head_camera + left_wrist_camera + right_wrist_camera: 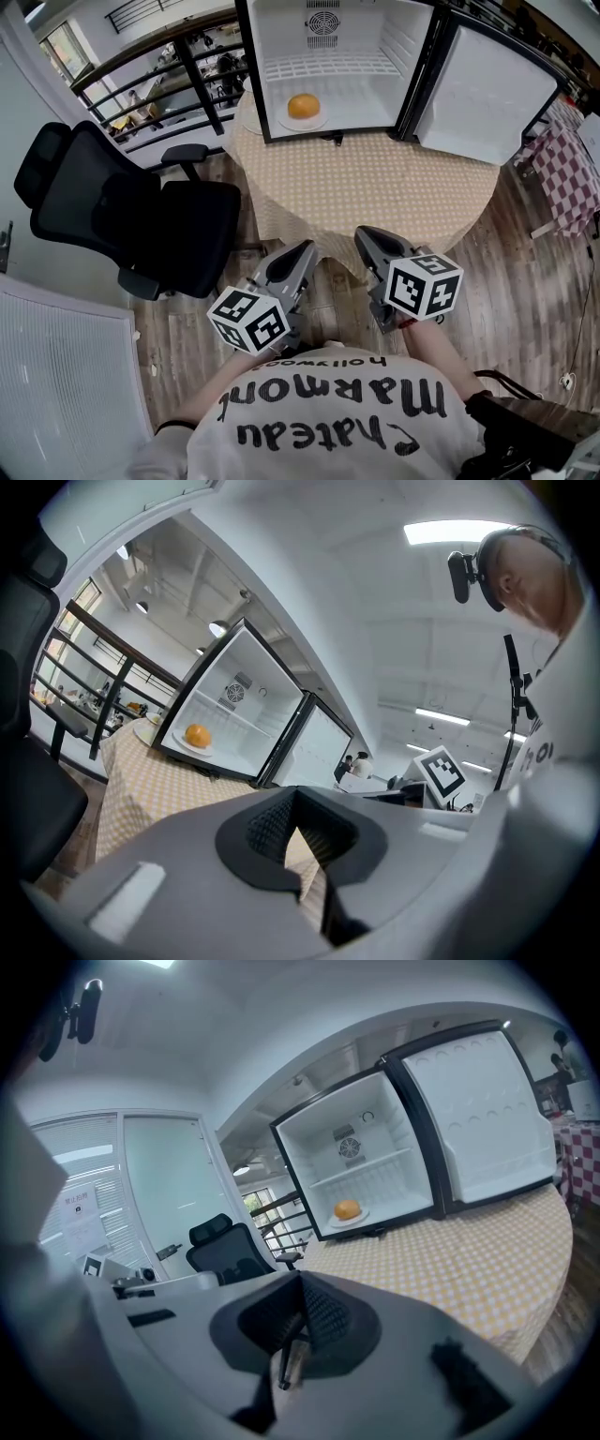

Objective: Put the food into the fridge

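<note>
A round orange food item (303,105) lies on a white plate (319,123) on the floor of the small open fridge (281,37), whose door (487,94) is swung out to the right. The fridge stands at the far side of a round table (375,187) with a beige dotted cloth. Both grippers hang close to my body, short of the table's near edge. My left gripper (302,249) is shut and empty. My right gripper (366,234) is shut and empty too. The food (197,734) shows in the left gripper view, and the food (347,1209) in the right gripper view.
A black office chair (141,216) stands left of the table. A table with a red checked cloth (567,169) sits at the right edge. A dark railing (169,66) runs behind the fridge at the upper left. Wooden floor lies below the grippers.
</note>
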A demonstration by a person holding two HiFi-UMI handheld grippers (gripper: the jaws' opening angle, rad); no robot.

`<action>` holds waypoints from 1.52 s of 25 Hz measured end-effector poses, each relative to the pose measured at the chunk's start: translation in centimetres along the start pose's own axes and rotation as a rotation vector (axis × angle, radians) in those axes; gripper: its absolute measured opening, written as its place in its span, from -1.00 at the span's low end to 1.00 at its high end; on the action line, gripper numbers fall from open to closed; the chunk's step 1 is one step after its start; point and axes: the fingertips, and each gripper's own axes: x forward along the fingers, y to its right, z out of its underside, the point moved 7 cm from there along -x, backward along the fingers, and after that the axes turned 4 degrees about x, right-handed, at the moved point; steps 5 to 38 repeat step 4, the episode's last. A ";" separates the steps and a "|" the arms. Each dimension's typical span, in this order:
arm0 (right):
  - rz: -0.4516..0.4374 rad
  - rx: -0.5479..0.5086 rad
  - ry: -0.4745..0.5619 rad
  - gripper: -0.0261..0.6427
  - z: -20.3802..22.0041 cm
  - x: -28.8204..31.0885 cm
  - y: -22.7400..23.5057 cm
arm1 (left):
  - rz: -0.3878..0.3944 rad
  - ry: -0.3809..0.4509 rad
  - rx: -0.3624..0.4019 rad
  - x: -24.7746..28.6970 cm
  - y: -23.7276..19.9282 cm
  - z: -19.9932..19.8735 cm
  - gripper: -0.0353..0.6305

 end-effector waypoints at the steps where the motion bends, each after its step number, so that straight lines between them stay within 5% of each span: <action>1: -0.002 0.002 -0.001 -0.88 0.0 -0.1 0.0 | 0.000 0.001 0.000 0.0 0.1 0.1 -0.88; 38: -0.006 0.008 -0.001 -0.88 0.2 -0.3 0.0 | -0.002 0.004 0.003 -0.2 0.3 0.2 -0.88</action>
